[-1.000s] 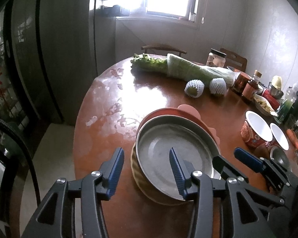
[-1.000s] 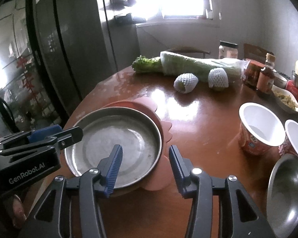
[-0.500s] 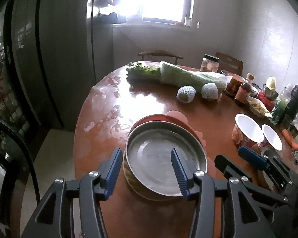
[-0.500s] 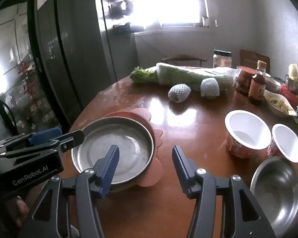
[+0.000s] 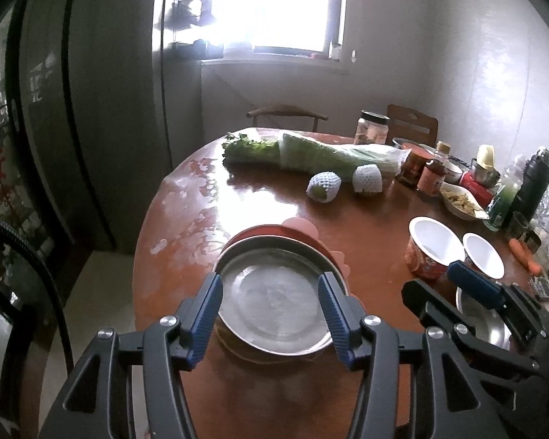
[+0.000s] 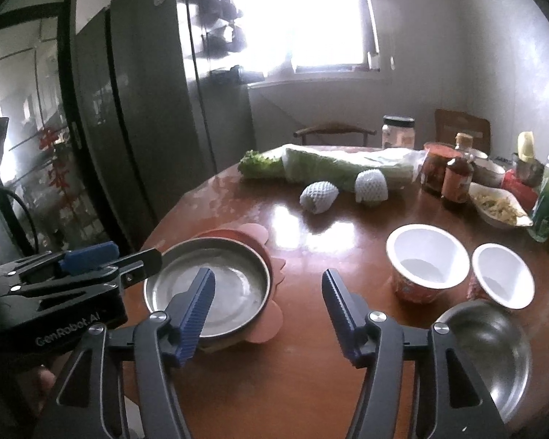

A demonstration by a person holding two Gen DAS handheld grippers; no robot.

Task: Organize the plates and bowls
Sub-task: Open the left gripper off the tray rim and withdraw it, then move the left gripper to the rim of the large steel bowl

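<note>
A steel plate (image 5: 272,301) tops a stack over a red plate (image 5: 274,232) and a pink flower-shaped plate (image 6: 263,323) near the round table's front edge. My left gripper (image 5: 271,300) hangs above this stack, its jaws opening with nothing gripped. In the right wrist view the same steel plate (image 6: 234,289) lies left of my right gripper (image 6: 269,294), whose jaws are opening over bare table, holding nothing. A steel bowl (image 6: 494,351) sits at the lower right. Two white paper bowls (image 6: 426,259) (image 6: 501,274) stand beyond it.
Wrapped cabbage (image 6: 333,170), lettuce (image 5: 250,148) and two foam-netted fruits (image 6: 318,197) lie across the far table (image 6: 311,384). Jars, sauce bottles (image 6: 457,175) and a food dish (image 6: 501,208) crowd the right edge. A dark fridge (image 6: 128,109) stands left; chairs behind.
Both grippers have pulled back and upward from the plate stack, so it looks smaller. Their jaws have spread wider, the right one more. The steel plate rests on the stack.
</note>
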